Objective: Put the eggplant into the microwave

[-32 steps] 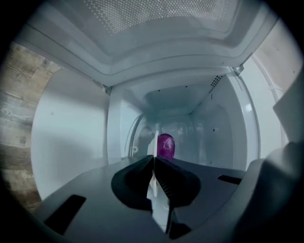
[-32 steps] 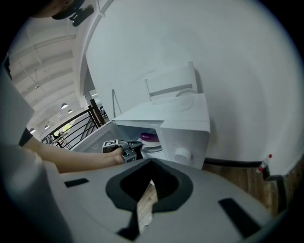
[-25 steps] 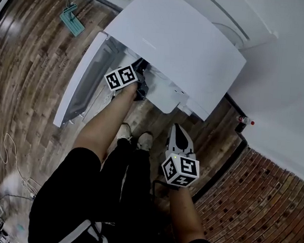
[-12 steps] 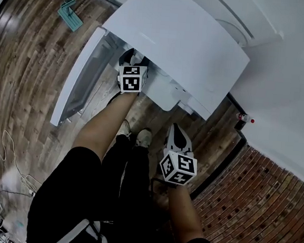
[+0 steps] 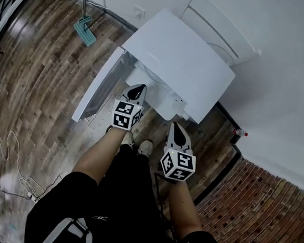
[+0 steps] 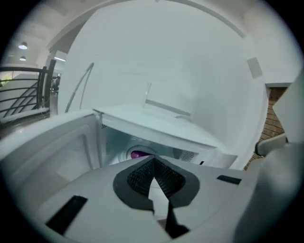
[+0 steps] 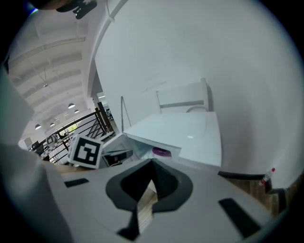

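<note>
A white microwave (image 5: 183, 63) stands on the wooden floor with its door (image 5: 99, 90) swung open to the left. The purple eggplant (image 6: 140, 154) lies inside the cavity and also shows in the right gripper view, eggplant (image 7: 161, 152). My left gripper (image 5: 136, 92) hangs just in front of the opening, outside the cavity, jaws shut and empty (image 6: 153, 161). My right gripper (image 5: 176, 130) is lower right of it, in front of the microwave's right corner, also shut with nothing held (image 7: 152, 163). The left gripper's marker cube (image 7: 86, 152) shows in the right gripper view.
A green mop head (image 5: 85, 31) rests on the floor beyond the door. A small red-capped bottle (image 5: 239, 132) stands by the white wall at right, near brick paving (image 5: 261, 207). Cables (image 5: 7, 148) trail at left. The person's shoes (image 5: 139, 143) stand below the grippers.
The left gripper has come back out of the microwave cavity, risen and rolled upright, now shut and empty. The right gripper has lifted a little. The eggplant stays inside.
</note>
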The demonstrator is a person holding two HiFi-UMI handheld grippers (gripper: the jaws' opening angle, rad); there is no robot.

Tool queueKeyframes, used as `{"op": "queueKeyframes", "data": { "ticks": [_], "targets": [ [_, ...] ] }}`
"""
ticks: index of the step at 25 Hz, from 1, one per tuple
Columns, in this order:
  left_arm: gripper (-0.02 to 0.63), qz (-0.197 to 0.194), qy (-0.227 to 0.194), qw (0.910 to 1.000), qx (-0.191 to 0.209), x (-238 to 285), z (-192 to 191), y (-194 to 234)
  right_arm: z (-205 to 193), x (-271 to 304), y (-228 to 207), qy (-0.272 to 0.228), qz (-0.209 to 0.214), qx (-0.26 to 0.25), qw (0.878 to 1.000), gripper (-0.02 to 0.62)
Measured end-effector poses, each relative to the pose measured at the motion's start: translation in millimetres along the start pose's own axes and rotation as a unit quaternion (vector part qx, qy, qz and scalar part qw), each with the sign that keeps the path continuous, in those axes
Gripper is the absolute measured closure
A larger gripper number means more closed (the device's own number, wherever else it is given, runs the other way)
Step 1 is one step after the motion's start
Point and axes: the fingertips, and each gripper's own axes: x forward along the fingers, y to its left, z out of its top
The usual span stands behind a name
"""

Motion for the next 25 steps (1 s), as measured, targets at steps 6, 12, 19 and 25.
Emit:
{"op": "queueKeyframes", "data": {
  "ticks": [6,12,19,25],
  "targets": [
    [0.607,0.024,0.008,0.9997,0.004,-93,66,-40,66,-33,30,-0.045,0.01,-0.014,0.999,0.588],
    [0.607,0.003,-0.003,0.9976,0.069,-165,137,-102,132,-79,50,-0.086,0.017,0.013,0.996,0.588],
    [0.607,-0.002,-0.022,0.9989,0.04,-209,206,-134,209,-125,64,-0.148,0.007,-0.029,0.989,0.588],
    [0.606,-0.011,-0.047,0.9976,0.049,-228,242,-146,253,-149,74,-0.2,0.001,-0.045,0.979,0.588]
  ]
}}
